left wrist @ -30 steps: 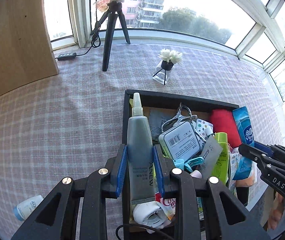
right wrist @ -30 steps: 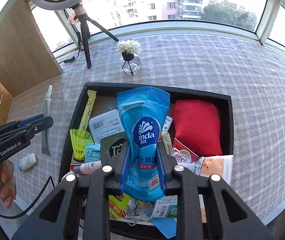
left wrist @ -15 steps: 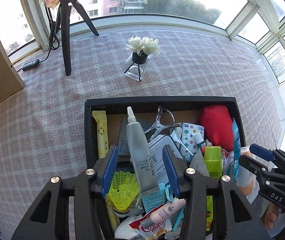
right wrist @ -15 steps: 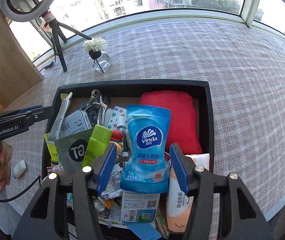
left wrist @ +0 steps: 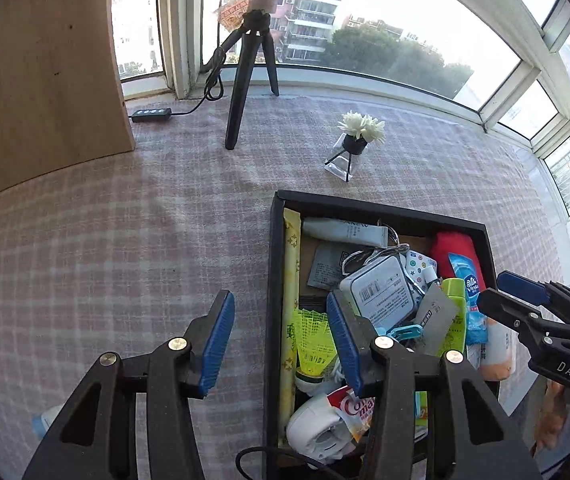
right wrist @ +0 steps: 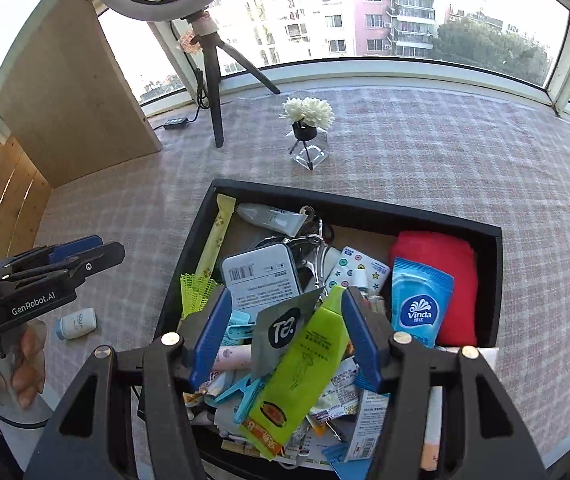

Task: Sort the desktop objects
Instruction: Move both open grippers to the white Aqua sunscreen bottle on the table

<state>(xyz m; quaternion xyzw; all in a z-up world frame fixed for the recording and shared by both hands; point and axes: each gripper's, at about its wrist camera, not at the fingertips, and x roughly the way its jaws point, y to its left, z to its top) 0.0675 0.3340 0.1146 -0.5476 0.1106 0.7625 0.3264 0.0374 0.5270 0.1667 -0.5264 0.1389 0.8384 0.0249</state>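
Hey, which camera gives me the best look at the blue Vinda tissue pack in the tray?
The right wrist view. There the Vinda pack lies face up against the red cloth, logo readable. In the left wrist view the pack is small, near the edge, partly hidden behind the right gripper.

small bottle [left wrist: 45,420] half hidden behind left fingers [left wrist: 215,344], label unreadable

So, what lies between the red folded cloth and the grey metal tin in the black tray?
In the right wrist view: a dotted white card and blue Vinda tissue pack.
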